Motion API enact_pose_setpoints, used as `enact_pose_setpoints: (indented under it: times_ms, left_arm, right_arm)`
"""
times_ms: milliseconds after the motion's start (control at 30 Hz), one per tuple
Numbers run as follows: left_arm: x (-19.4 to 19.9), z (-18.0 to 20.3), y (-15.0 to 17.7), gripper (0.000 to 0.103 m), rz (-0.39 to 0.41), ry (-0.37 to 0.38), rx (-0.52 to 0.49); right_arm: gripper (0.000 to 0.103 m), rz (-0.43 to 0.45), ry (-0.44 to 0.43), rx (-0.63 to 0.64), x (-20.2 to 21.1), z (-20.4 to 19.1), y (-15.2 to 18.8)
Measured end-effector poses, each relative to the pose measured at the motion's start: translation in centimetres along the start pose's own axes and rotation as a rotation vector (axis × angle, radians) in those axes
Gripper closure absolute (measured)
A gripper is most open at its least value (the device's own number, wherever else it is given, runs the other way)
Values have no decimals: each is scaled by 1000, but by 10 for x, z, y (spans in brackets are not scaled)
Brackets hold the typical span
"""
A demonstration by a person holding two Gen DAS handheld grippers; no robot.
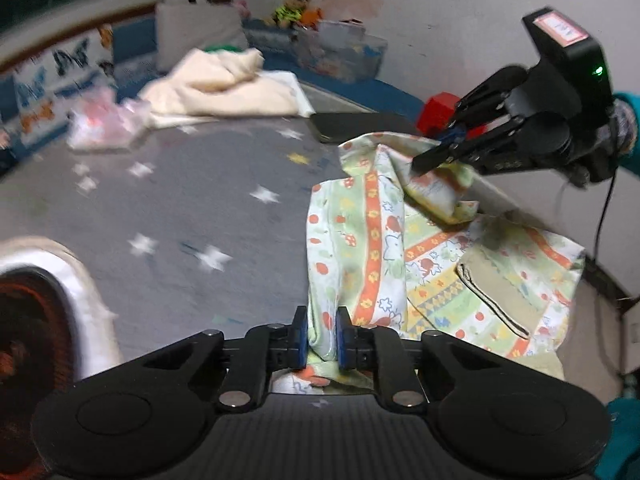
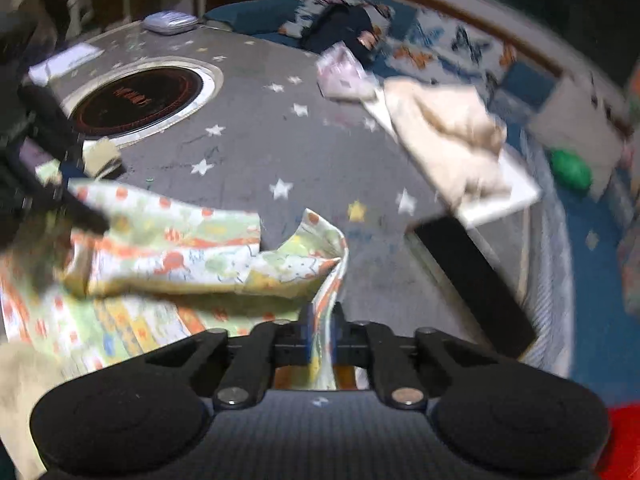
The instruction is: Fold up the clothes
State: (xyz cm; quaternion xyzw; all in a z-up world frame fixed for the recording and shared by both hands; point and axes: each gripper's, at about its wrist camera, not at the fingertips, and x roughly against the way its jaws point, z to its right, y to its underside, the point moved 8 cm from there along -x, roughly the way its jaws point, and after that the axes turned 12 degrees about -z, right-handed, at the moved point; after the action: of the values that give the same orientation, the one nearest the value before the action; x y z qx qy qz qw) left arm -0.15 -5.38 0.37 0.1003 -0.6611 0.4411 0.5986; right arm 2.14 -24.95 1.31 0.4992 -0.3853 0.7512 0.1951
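A pale green patterned garment (image 1: 372,240) with orange bands and cartoon prints lies partly on the grey star-print table (image 1: 180,200). My left gripper (image 1: 322,338) is shut on one edge of it, lifting it. My right gripper (image 1: 434,156) shows in the left wrist view, shut on another edge, held above the table. In the right wrist view the right gripper (image 2: 322,336) pinches the garment (image 2: 180,248), and the left gripper (image 2: 86,216) shows blurred at the left, gripping the cloth.
A cream garment (image 1: 224,88) and a pink-white bundle (image 1: 104,124) lie at the table's far side. A black flat object (image 1: 356,126) and a red block (image 1: 440,110) sit near the edge. A round induction hob (image 2: 136,98) is set in the table. A beige item (image 1: 496,296) lies on the garment.
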Motion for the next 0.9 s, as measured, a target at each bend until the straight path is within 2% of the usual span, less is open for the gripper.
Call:
enact_pose_setpoints:
  times_ms: [67,267,433,567,633,667,767,800,867,900]
  left_arm:
    - [6,-11,-2,89,0,-32,-26]
    - [23,-62,-14,88,4,-146,31]
    - [40,-105,-33,88,34,-226,79]
    - [37,-142,-51,87,47,-340,130]
    - [34,-161,-60,84,61,-385,184]
    - [35,-170,-64,84,85,-408,211]
    - [39,-195,-71,75,129,-502,272]
    - [41,-202,-73,72,140,-536,289]
    - [41,-217,-68,70,129,-562,367]
    - [41,-217,-63,70,131,-526,395]
  right_arm:
    - [100,25,55,47,2,-2,-17]
    - [101,175,234,125,2,1,-82]
    - [101,273,310,88,-16,10,-130]
    - [97,290,288,10,-38,20,-153]
    - [86,307,286,-25,-43,23,-160]
    - [85,313,275,-40,-43,24,-161]
    - [77,311,225,-59,-43,20,-155]
    - [75,295,184,-52,-43,14,-149]
    - [71,261,116,-34,-45,0,-135]
    - [70,246,82,-24,-45,-9,-127]
